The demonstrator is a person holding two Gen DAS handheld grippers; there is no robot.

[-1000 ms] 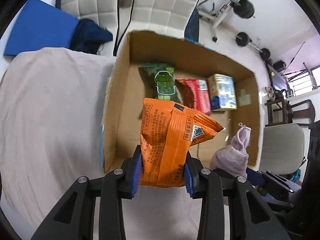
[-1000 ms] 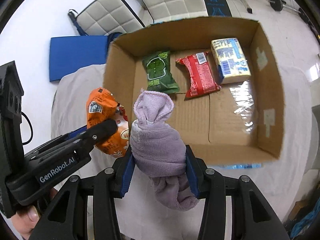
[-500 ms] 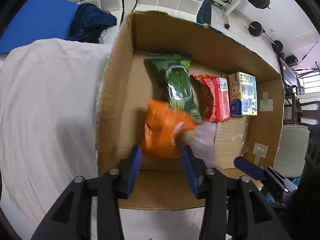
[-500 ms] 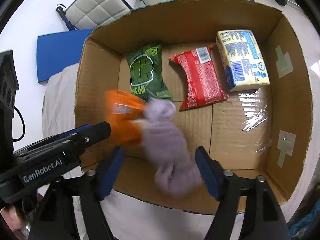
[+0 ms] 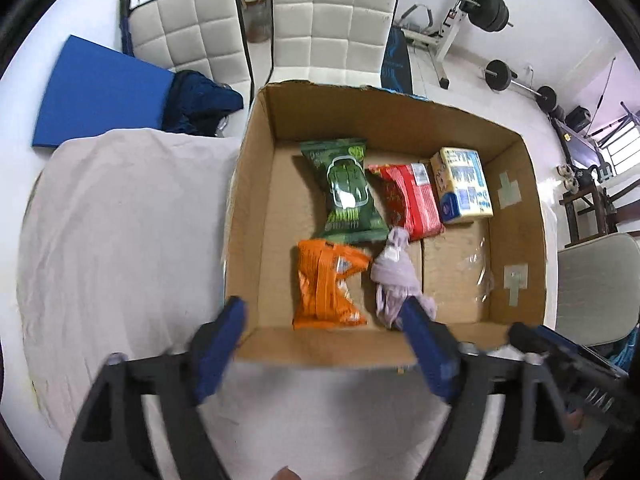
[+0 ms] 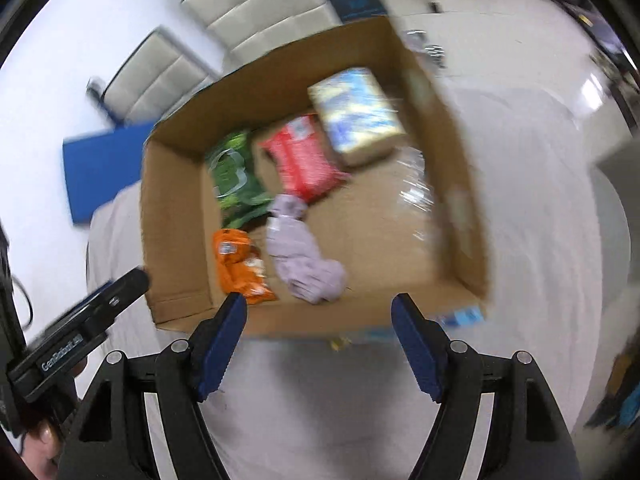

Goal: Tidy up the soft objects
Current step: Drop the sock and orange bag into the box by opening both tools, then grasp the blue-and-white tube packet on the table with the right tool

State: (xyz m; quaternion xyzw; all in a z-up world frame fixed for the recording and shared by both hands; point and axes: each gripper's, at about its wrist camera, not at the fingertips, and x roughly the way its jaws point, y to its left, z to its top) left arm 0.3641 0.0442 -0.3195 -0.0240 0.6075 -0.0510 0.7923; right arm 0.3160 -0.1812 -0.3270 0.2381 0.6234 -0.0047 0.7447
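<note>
An open cardboard box [image 5: 256, 208] [image 6: 172, 216] sits on a table with a pale cloth. Inside lie an orange snack bag [image 5: 326, 286] [image 6: 238, 266], a lilac rolled cloth [image 5: 394, 276] [image 6: 302, 256], a green bag [image 5: 348, 188] [image 6: 232, 178], a red bag [image 5: 408, 200] [image 6: 304, 158] and a yellow-blue pack [image 5: 462, 186] [image 6: 358, 114]. My left gripper [image 5: 322, 318] is open and empty at the box's near wall. My right gripper [image 6: 318, 314] is open and empty, also above the near wall. The right wrist view is blurred.
The pale cloth [image 5: 120, 220] covers the table left of the box. White padded chairs [image 5: 336, 20] and a blue mat [image 5: 100, 92] stand behind. Weights and a bench [image 5: 492, 8] stand at the back right. A grey chair [image 5: 592, 284] is at the right.
Both grippers opened and dropped their loads: the orange bag and the lilac cloth now lie in the box's near part. Both grippers have pulled back toward the near wall.
</note>
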